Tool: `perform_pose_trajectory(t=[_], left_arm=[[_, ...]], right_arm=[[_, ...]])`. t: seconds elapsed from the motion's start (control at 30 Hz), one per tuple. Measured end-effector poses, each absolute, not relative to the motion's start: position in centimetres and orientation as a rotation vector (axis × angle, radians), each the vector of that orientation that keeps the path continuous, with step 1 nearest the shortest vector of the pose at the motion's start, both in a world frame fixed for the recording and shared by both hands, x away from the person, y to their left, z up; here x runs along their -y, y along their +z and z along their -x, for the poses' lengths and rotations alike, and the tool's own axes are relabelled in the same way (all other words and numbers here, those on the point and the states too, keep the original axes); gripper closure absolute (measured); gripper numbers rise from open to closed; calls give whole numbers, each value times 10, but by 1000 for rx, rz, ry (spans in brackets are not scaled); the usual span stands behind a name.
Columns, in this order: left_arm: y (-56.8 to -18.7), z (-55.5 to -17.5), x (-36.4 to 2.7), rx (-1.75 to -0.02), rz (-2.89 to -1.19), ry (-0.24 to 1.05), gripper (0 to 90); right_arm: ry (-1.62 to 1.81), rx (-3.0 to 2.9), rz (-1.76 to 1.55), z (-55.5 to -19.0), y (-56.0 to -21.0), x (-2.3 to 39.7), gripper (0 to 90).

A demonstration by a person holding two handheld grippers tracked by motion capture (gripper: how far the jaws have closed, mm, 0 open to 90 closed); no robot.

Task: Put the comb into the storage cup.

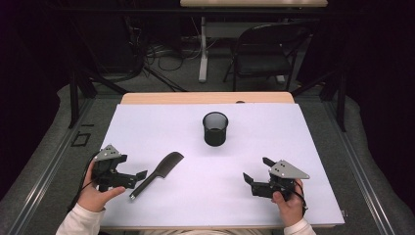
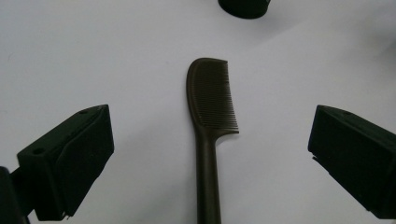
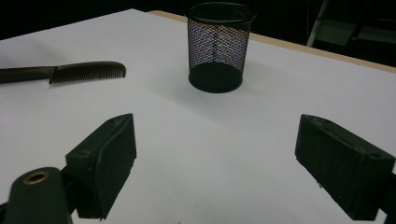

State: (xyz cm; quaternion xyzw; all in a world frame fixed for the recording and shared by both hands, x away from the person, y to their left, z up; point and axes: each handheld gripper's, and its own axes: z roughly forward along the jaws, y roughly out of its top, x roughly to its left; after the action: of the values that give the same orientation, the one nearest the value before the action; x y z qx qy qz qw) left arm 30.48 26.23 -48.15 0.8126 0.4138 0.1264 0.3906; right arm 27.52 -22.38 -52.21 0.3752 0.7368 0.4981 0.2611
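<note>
High view: dark comb (image 1: pixel 159 172) lies flat on the white counter (image 1: pixel 161 127), just beside the left tongs (image 1: pixel 138 177), jaws spread, nothing held. Right tongs (image 1: pixel 254 172) also released, well apart from the comb. Mesh pen cup (image 1: pixel 215 128) stands upright mid-counter.

Left gripper view: comb (image 2: pixel 209 135) between the 2 spread jaws, untouched, teeth on the right side, handle nearest. Judged light, stiff, thin plastic, smooth and likely slippery; flat lie leaves little edge. Best hold: across the narrow handle, not the teeth.

Right gripper view: jaws wide, empty; comb (image 3: pixel 70 72) far left, cup (image 3: pixel 217 46) ahead.
</note>
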Motion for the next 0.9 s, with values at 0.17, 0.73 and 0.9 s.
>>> perform_pose_trajectory(t=[0.17,0.73,0.9], left_arm=[[-480,-304,-262,-1074,-2121,352,6],[-484,-299,-262,-1145,-2169,300,7],[-487,-297,-262,-1164,-2169,291,21]], right_arm=[[1349,-1997,-1016,-275,-522,224,124],[1346,-2002,-1016,-275,-522,223,127],[1344,-2004,-1014,-275,-523,223,127]])
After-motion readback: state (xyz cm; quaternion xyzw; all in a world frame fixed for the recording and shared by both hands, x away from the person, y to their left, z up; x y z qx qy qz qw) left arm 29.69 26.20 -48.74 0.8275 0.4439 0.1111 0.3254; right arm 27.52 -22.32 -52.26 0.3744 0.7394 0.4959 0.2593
